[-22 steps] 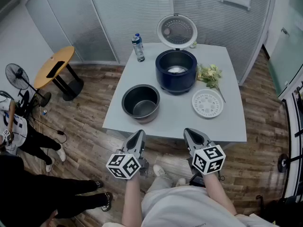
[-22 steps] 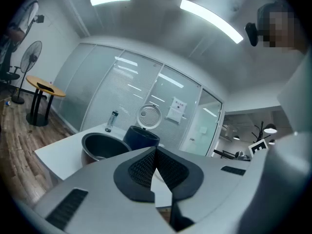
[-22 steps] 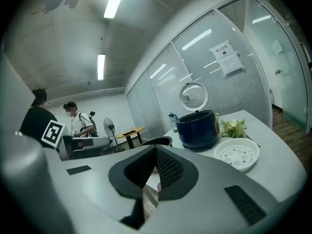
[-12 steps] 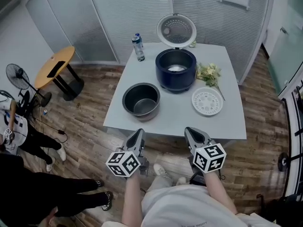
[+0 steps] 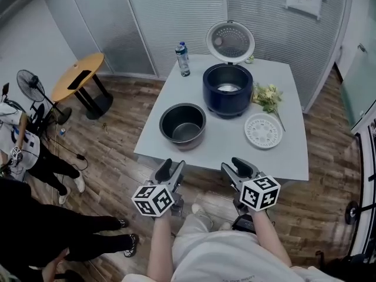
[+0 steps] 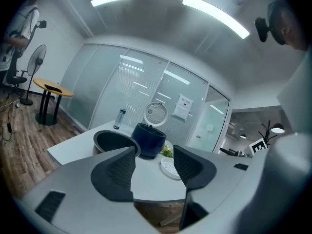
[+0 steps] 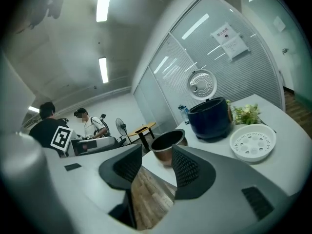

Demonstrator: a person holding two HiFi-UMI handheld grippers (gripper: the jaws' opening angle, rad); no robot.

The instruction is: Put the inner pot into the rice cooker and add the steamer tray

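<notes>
A dark metal inner pot [image 5: 183,124] [image 6: 113,142] [image 7: 168,144] stands on the white table [image 5: 229,151] near its front left. Behind it is the dark blue rice cooker [image 5: 228,89] [image 6: 148,139] [image 7: 210,117] with its lid [image 5: 230,41] raised. The white round steamer tray [image 5: 263,130] [image 7: 252,142] [image 6: 170,167] lies at the front right. Both grippers hover short of the table's front edge, over the floor. My left gripper [image 5: 170,170] [image 6: 153,172] is open with nothing between its jaws. My right gripper [image 5: 237,168] [image 7: 155,167] is open and holds nothing too.
A water bottle [image 5: 183,59] stands at the table's back left, and a bunch of greens [image 5: 268,96] lies right of the cooker. A round wooden side table [image 5: 79,77] and a fan [image 5: 30,86] stand to the left. People [image 5: 29,157] are at the far left on the wood floor.
The view has shifted, so the table now sits a little further right and lower in the head view. Both grippers have edged slightly closer to the table's front edge, still open.
</notes>
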